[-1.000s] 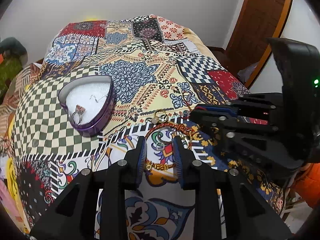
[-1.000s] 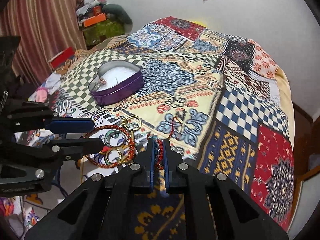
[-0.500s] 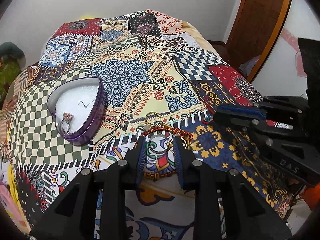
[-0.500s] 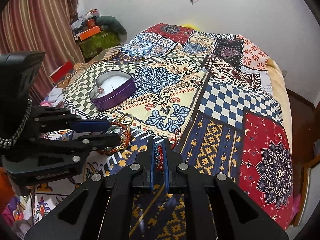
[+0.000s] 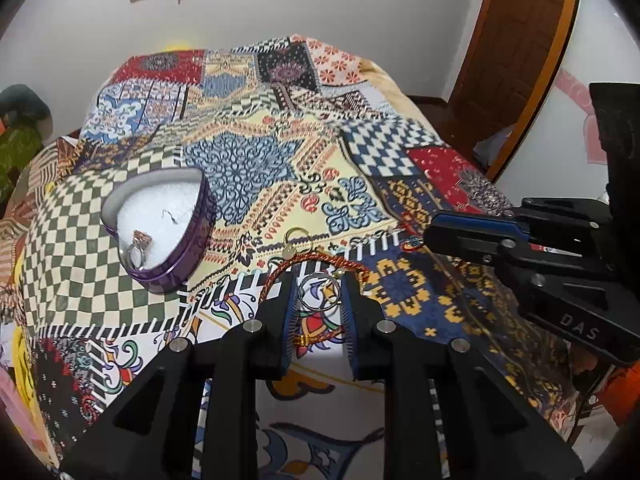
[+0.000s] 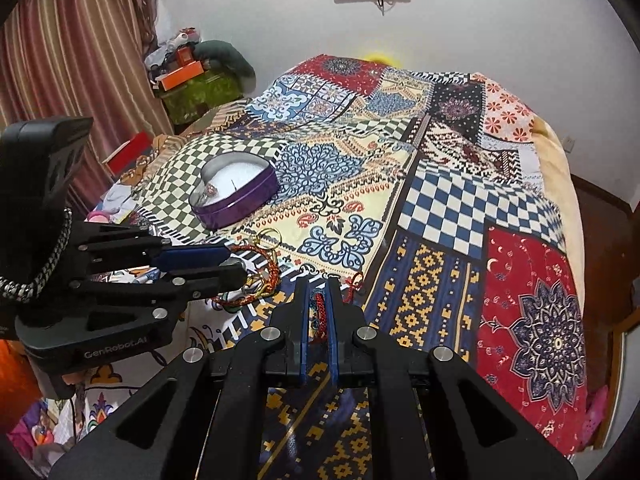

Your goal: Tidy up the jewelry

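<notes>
A purple heart-shaped tin [image 5: 160,224] lies open on the patchwork bedspread, with a stone ring [image 5: 138,244] and a small hook earring [image 5: 170,216] on its white lining; it also shows in the right wrist view [image 6: 236,196]. My left gripper [image 5: 319,300] is open, its fingers on either side of a silver ring [image 5: 318,296] inside a red-gold bangle [image 5: 316,260]. A gold ring [image 5: 297,237] lies just beyond. My right gripper [image 6: 319,300] is shut on a red braided bracelet [image 6: 319,312], held above the bedspread right of the left gripper.
The bedspread [image 6: 440,208] covers the whole bed. Striped curtains [image 6: 72,60] and a cluttered shelf with boxes [image 6: 188,76] stand at the left. A wooden door [image 5: 520,52] is at the right. The bed's near edge drops off under the grippers.
My right gripper has lifted and pulled back to the right with the red bracelet. My left gripper has drawn back slightly, so the silver ring now lies between its fingertips.
</notes>
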The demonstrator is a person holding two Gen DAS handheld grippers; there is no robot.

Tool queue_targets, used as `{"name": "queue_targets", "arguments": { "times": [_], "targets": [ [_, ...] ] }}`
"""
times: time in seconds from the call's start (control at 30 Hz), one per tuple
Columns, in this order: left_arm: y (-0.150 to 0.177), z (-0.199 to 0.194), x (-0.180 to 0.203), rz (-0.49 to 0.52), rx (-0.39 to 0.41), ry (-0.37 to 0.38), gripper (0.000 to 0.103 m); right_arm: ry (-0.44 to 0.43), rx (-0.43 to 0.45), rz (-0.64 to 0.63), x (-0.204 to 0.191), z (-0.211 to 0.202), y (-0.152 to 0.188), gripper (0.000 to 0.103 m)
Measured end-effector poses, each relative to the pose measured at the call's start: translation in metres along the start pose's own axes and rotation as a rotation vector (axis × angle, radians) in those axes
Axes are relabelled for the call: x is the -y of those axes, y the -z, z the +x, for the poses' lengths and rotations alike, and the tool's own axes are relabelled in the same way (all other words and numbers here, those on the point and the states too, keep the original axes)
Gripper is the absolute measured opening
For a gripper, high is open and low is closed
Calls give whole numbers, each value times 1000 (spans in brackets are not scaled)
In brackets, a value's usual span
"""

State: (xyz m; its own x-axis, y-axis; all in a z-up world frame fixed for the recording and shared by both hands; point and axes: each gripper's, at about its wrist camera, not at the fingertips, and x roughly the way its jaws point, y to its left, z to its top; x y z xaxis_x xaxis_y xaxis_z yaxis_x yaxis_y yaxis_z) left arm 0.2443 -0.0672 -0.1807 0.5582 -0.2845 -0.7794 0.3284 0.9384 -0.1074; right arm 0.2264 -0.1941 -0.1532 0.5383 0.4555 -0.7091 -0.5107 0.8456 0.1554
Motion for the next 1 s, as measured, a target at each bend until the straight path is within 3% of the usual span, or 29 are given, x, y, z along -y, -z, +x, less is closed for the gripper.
{"name": "queue_targets", "arguments": {
  "times": [0.57, 1.0],
  "targets": [
    [-7, -71, -29, -63, 163, -50, 21, 8, 111, -56, -39, -34, -39, 7],
    [-7, -91, -73, -117, 219, -97, 21, -19, 148, -74, -68, -16, -76, 7]
  ]
}}
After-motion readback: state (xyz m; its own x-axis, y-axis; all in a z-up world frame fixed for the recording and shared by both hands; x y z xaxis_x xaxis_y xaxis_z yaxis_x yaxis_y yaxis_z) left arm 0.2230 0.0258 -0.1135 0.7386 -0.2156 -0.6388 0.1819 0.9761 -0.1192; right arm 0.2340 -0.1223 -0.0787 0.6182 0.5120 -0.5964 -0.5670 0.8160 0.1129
